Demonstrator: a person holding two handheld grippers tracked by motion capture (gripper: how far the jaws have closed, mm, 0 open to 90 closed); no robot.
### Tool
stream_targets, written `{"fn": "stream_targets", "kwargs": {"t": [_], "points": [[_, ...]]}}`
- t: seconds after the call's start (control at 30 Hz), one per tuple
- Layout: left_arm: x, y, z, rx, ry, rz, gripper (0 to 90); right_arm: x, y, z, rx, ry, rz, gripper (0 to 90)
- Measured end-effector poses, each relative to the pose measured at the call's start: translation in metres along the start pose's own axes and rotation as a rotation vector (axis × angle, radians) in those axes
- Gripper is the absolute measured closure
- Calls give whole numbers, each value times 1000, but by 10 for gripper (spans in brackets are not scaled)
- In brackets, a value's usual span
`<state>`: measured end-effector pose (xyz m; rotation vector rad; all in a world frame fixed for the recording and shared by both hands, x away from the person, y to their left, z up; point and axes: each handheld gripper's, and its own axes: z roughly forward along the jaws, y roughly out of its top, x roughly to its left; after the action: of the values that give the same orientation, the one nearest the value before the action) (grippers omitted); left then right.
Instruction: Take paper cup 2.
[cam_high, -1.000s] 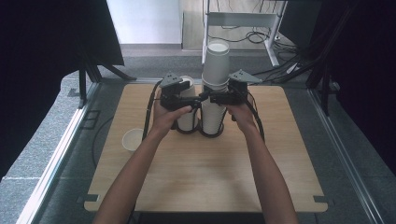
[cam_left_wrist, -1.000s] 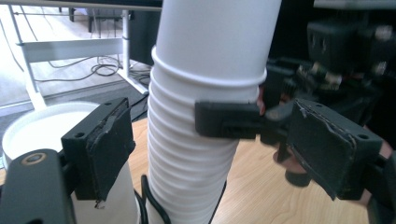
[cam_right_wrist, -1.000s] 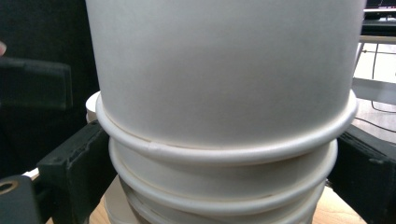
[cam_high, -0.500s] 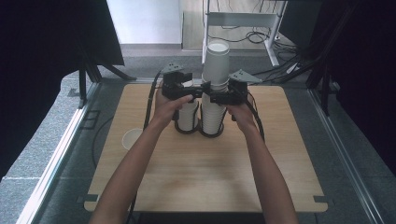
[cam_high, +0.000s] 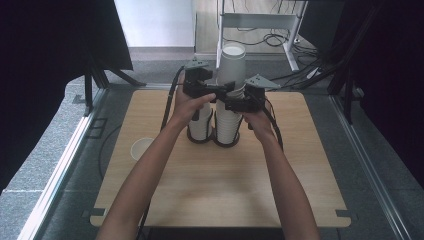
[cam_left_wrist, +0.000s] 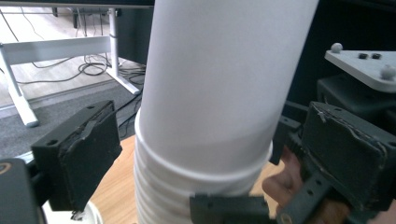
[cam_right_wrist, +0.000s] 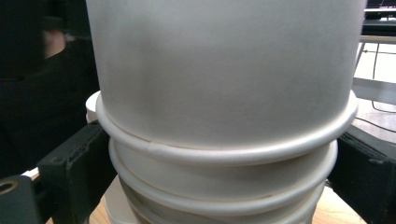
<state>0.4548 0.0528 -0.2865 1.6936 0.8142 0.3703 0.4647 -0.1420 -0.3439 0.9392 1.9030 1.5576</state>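
I take the tall stack of paper cups (cam_high: 231, 95) as my landmark: it stands upright in a black ring holder (cam_high: 226, 141) toward the far middle of the tabletop (cam_high: 210, 190), its top cup well above both hands. Just left of it stands a shorter stack of cups (cam_high: 202, 125) in a matching ring, the two touching or nearly so.

My left gripper (cam_high: 220, 91) sits on the left side of the tall stack, near its upper part. In the left gripper view the jaws stand either side of the top cup (cam_left_wrist: 219, 84), and I can see a clear gap between the left pad and the cup wall; the jaws have just been opening, with the cup between them but no longer pressed.

My right gripper (cam_high: 235, 104) is on the right side of the tall stack, a little lower than the left one. In the right gripper view the jaws flank the stack at the rolled rims (cam_right_wrist: 224, 151) of the nested cups. The pads look close against the cups, but both contact points are hidden behind the rims, so I cannot tell whether they clamp.

A single cup (cam_high: 142, 148) stands alone on the tabletop well to the left of the tall stack, mouth up.
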Motion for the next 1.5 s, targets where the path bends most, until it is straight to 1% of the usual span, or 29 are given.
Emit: {"fn": "stream_targets", "kwargs": {"t": [0.13,0.2,0.23,0.3,0.33,0.43,0.47,0.53,0.73,1.27,1.4,1.47,1.5], "points": [[1,5,11,22,12,-1,43,0,0,0,-2,1,-2,33],[0,6,19,34,19,-2,44,1,0,0,0,0,5,33],[-1,6,22,34,21,-4,45,0,0,0,1,2,5,33],[-2,6,27,48,29,8,44,1,0,0,2,1,6,33],[-2,6,29,59,33,23,44,1,0,0,3,2,8,33],[-3,4,37,76,53,33,41,1,0,0,3,0,9,33],[-3,4,39,77,54,26,41,1,0,0,3,1,9,34],[-3,4,40,70,52,17,41,1,0,0,3,1,9,34],[-2,4,40,73,45,32,68,1,0,0,0,-1,9,34],[-1,5,43,66,43,38,74,-1,-1,1,-7,-3,22,34],[-1,5,42,66,43,42,74,-1,-1,0,-7,-4,13,35],[0,7,40,57,34,44,77,-1,-1,0,-6,-1,12,36],[0,8,39,45,30,41,82,-1,-2,0,-11,0,4,36]]}}
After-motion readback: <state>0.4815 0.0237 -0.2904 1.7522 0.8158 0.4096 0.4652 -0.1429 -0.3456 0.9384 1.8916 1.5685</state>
